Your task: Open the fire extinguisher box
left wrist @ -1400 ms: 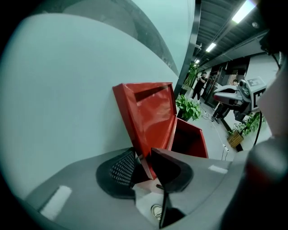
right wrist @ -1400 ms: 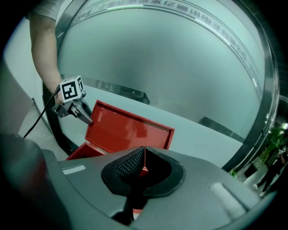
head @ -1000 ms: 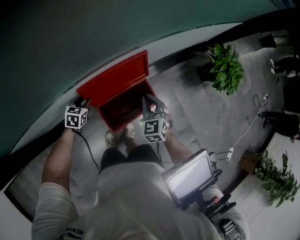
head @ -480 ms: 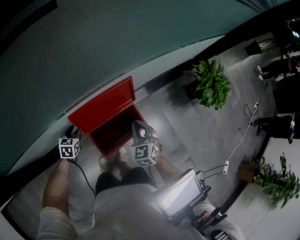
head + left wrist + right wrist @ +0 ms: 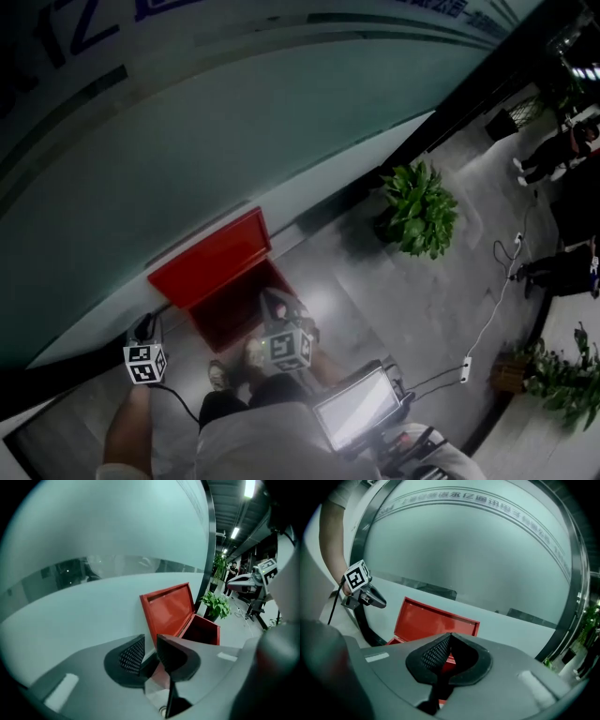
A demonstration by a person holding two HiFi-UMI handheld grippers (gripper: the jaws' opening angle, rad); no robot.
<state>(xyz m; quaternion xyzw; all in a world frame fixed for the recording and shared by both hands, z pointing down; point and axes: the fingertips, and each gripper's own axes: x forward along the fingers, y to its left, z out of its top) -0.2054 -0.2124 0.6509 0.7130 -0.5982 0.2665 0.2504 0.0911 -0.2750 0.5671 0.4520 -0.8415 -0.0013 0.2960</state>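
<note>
Fire extinguisher box (image 5: 234,314), a red metal chest, sits on the grey tiled floor (image 5: 375,300) right against the foot of a curved frosted glass wall (image 5: 234,141). It is open: its flat red lid (image 5: 211,262) stands up and leans back on the wall, and the dark inside of the body shows. The right gripper (image 5: 450,635) is held over the front of the box with its jaw tips meeting and nothing between them. The left gripper (image 5: 150,638) is off to the left end of the lid, clear of the box. Its jaws have just been closing and now stand a narrow gap apart, with only air between the pads. Each gripper carries its cube of square markers, and the person's shoes (image 5: 217,375) stand just in front of the box. A lit screen (image 5: 359,409) hangs at the person's front. Further right along the wall is a leafy green potted plant (image 5: 419,208). A white cable with a power strip (image 5: 466,368) trails across the floor well to the right, near a second green plant (image 5: 562,384).
</note>
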